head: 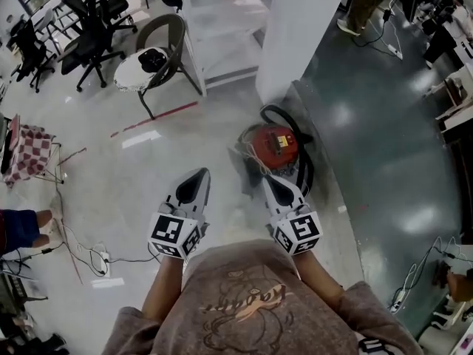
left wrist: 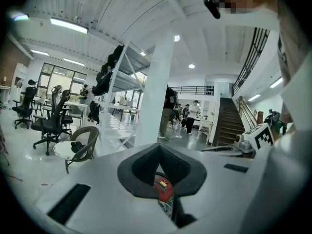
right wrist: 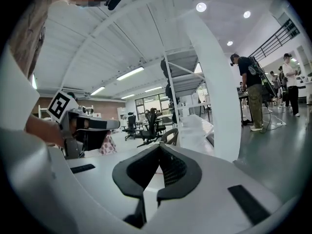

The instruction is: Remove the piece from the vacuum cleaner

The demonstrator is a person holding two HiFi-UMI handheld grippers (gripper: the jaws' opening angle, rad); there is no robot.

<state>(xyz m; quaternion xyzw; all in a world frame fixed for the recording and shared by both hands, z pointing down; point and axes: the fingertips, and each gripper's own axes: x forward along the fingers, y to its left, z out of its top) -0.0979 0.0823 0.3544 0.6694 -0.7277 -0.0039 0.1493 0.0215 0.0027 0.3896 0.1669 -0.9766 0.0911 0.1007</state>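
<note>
Left tool (head: 198, 176) and right tool (head: 270, 181) are closed, empty; vacuum cleaner (head: 275, 143) stands upright, hose (head: 281, 111) curling rightward.

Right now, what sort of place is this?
Probably an open-plan office or lab hall: rolling office chairs, a white shelving rack, a staircase up to a railed gallery. A red vacuum cleaner sits on the floor.

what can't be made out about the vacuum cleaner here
Head view: the vacuum cleaner is small; the right claw overlaps its near edge, so the piece to remove cannot be picked out.
Left gripper view: only a red sliver of it shows through the shut left claw.
Right gripper view: not in sight; the claw's body fills the lower frame.
</note>
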